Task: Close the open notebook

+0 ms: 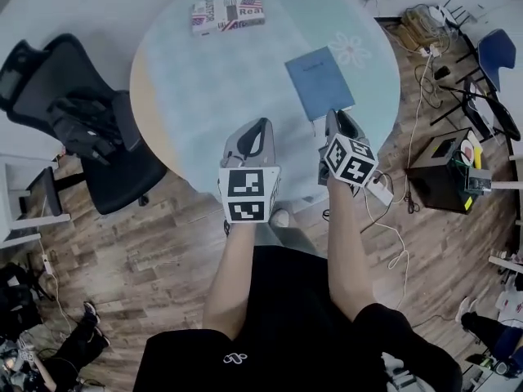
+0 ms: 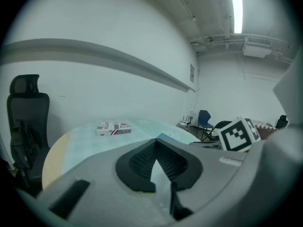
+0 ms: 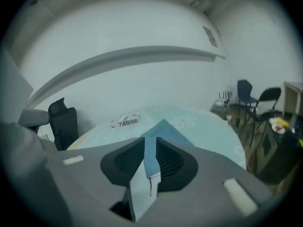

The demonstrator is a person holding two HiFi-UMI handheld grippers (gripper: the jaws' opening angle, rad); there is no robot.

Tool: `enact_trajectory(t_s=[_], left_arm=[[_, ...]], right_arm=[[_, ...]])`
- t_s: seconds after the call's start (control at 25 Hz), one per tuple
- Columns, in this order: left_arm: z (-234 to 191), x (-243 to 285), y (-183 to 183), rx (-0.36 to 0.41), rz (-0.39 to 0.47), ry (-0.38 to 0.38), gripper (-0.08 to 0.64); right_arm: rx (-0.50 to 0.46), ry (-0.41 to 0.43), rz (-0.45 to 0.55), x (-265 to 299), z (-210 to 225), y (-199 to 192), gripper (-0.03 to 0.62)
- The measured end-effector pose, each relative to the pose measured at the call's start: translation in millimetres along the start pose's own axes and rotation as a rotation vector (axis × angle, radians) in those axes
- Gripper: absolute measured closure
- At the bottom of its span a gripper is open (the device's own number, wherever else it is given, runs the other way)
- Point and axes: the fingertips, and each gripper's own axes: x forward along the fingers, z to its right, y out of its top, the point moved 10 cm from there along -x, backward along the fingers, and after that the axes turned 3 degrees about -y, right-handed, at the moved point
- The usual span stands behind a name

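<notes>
So, the blue notebook [image 1: 319, 82] is seen lying closed and flat on the round table [image 1: 212, 80], which is covered with a pale blue flowered cloth. A printed rectangular box [image 1: 228, 13] is parked at the far edge, closed up. The left gripper [image 1: 263, 125] is pinched together on nothing. The right gripper [image 1: 336, 116] is held slightly apart, empty.

Head view overhead; gripper views low across table [image 1: 229, 80]; notebook [image 1: 319, 82] shared.

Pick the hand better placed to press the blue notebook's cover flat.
Right. The right gripper sits just short of the notebook, jaws apart; the left gripper is farther off to the side, shut.
</notes>
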Motion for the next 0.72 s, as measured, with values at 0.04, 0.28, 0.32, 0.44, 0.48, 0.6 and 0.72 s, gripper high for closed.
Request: enact_trajectory(t_s=[0.04,0.28,0.32,0.44,0.48,0.6,0.72], left_arm=[[3,1,8,0.004,0.023,-0.003,0.558],[28,-13,72,0.064,0.212,-0.002,0.558],[32,-17,84,0.078,0.251,0.002,0.558],[41,-28,111,0.115,0.344,0.008,0.558],[43,-30,116,0.124,0.363,0.011,0.558],[45,-33,120,0.134,0.383,0.021,0.558],[46,-32,119,0.14,0.371,0.021,0.558]], right_arm=[[-0.054,0.005,0.059,-12,-6,16,0.511],[-0.192,0.182,0.375,-91,-23,111,0.58],[-0.189,0.223,0.411,-103,-22,122,0.58],[-0.183,0.306,0.49,-130,-18,141,0.58],[-0.194,0.311,0.495,-134,-18,144,0.58],[-0.224,0.306,0.485,-136,-16,147,0.58],[-0.232,0.294,0.472,-133,-16,145,0.58]])
